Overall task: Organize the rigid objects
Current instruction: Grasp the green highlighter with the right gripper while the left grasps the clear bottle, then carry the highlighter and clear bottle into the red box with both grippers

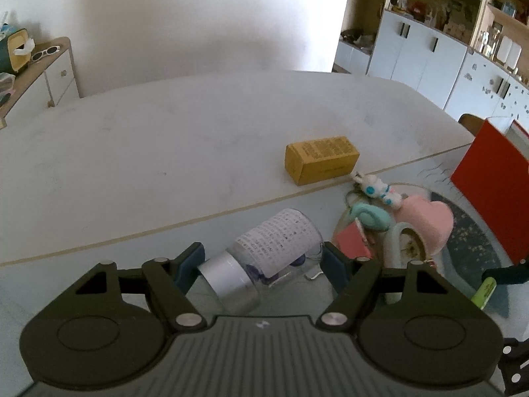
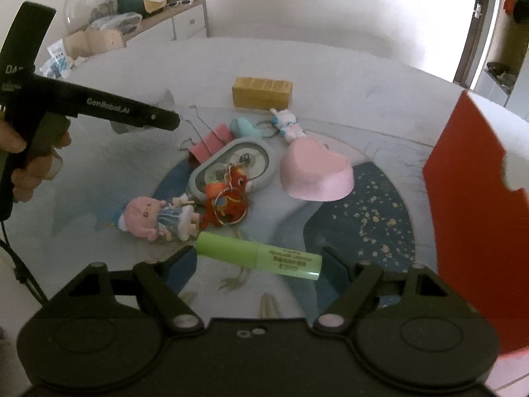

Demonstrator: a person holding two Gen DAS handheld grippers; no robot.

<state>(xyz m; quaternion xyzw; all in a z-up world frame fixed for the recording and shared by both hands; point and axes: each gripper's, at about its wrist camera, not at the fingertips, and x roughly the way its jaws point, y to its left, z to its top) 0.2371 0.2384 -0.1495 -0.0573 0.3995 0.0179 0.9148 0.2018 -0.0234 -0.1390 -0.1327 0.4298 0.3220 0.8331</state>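
Between the left claw's (image 1: 261, 261) pinching fingers, a clear jar (image 1: 267, 258) lying tilted, silver lid lower-left; between the right claw's (image 2: 258, 259) fingers, gripped endwise, a green tube (image 2: 258, 255), crosswise above the worktop (image 2: 347, 76).

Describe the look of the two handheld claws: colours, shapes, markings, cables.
Both claws, left claw and right claw, are matte black with round pivot discs, silver rivets, angled link arms and dark blue pads. In the right wrist view, the left one's black pistol-style handle bears white "GenRobot.AI" lettering, with a thin black cable hanging below.
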